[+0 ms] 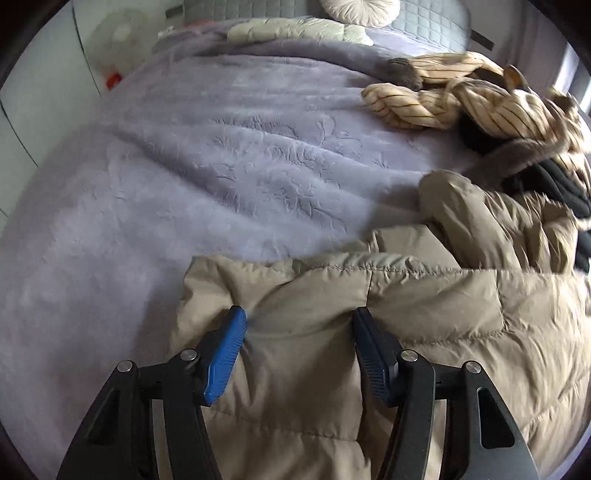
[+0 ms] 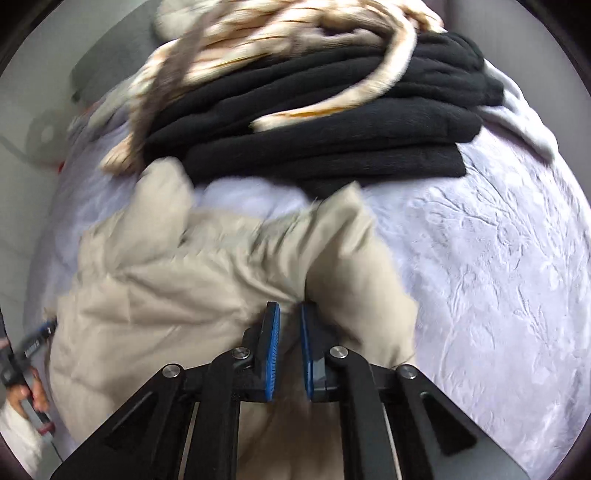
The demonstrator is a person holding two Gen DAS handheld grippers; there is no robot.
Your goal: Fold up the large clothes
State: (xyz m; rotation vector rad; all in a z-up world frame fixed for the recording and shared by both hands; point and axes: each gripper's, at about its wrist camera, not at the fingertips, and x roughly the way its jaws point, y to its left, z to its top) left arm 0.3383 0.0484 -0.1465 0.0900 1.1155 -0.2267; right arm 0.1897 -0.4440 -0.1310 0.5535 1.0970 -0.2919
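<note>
A bedroom in a home. A bed fills the frame, covered by a lavender embossed bedspread (image 1: pixel 229 166); at the top edge lie a grey quilted headboard cushion (image 1: pixel 240 7) and a round pleated pillow (image 1: pixel 360 9). White cupboard doors (image 1: pixel 40 92) stand at upper left. Loose garments are heaped at upper right.

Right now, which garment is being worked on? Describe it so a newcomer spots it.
On the lavender bedspread, look at the near edge. The beige quilted puffer jacket lies there, puffy and stitched in panels, unlike the flat black clothes and the cream striped garment behind it.
</note>
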